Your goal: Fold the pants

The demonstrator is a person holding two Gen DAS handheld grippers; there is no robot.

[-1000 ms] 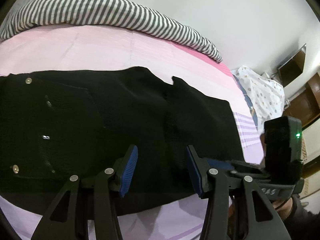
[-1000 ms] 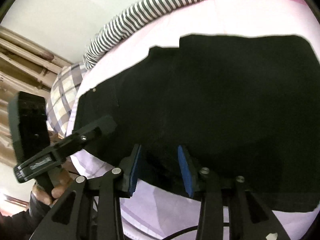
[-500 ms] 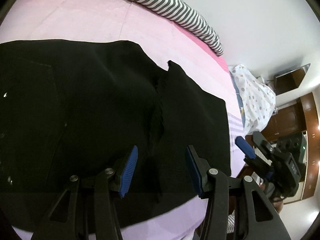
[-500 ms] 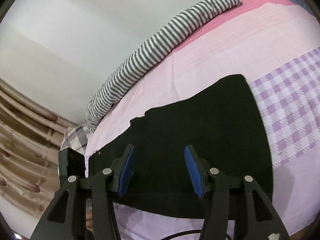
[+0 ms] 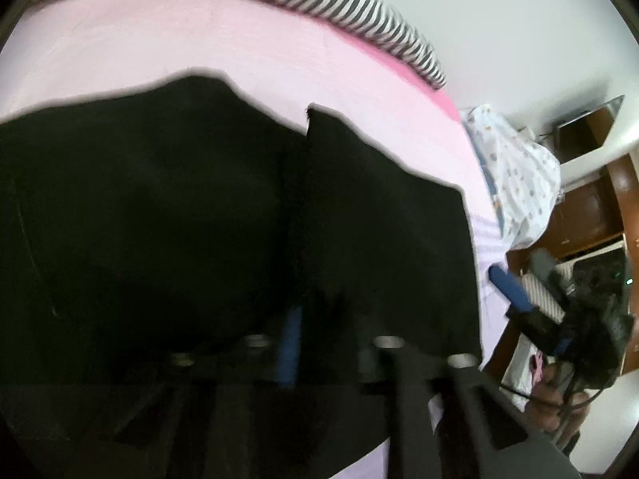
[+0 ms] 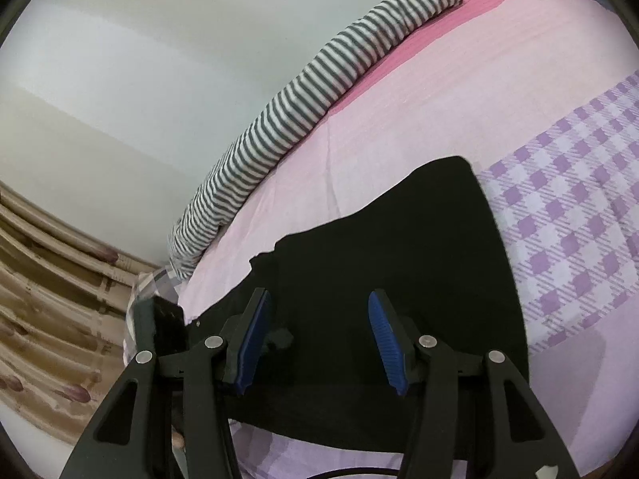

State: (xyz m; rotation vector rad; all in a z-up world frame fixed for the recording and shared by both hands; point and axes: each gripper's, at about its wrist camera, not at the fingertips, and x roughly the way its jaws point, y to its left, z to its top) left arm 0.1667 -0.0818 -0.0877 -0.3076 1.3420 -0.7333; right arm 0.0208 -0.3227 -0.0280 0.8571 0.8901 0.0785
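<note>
On the pink bed (image 6: pixel 399 127), black pants (image 6: pixel 399 247) lie flat. Left gripper (image 5: pixel 295 339) just pinched down on the fabric; right gripper (image 6: pixel 319 339) hovers over them, jaws spread.

A striped bolster (image 6: pixel 311 95) is seen along the upper edge of a pink sheet (image 6: pixel 419 119); a checked lilac blanket (image 6: pixel 579 239) is spread at right.

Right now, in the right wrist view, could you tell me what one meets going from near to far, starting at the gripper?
right gripper → black pants → pink bedsheet → striped bolster → white wall
</note>
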